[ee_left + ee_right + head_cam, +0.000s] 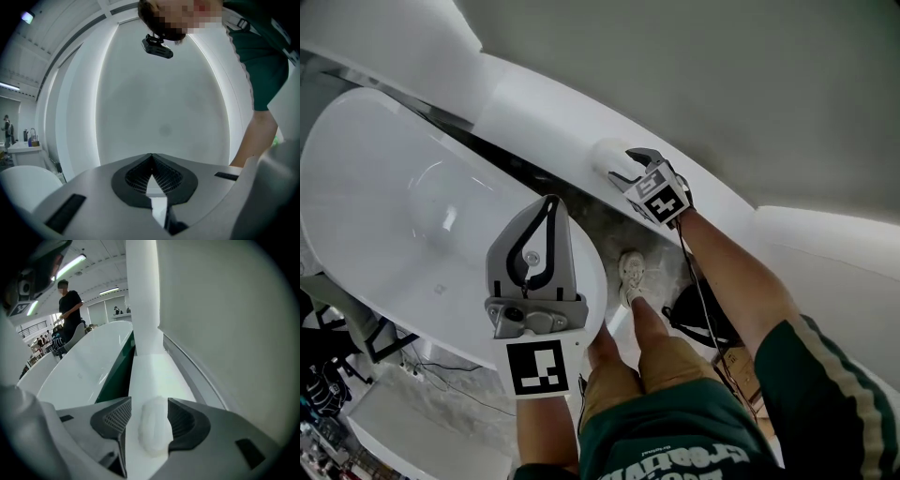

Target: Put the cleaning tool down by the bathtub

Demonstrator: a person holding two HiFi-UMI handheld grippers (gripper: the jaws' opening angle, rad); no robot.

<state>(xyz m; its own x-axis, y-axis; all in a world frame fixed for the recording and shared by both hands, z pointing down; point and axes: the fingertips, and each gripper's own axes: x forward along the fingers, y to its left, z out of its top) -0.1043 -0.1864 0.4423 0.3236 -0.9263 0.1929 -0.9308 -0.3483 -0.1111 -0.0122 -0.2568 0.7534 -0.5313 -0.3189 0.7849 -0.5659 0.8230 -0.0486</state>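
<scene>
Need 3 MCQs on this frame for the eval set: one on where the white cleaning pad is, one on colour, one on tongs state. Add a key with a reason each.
1. Where does the white cleaning pad lie?
A. on the white ledge beside the bathtub
B. inside the bathtub
C. on the floor

2. What colour is the bathtub?
A. black
B. white
C. blue

3. How do the right tongs stand?
A. shut on the pad
B. shut and empty
C. open, with the pad between the jaws

Key:
1 A: the right gripper view shows the pad resting on the ledge that runs along the wall, outside the tub.
2 B: the tub is white in both the head view and the right gripper view.
3 C: the jaws stand well apart, and the left one is clear of the pad.
</scene>
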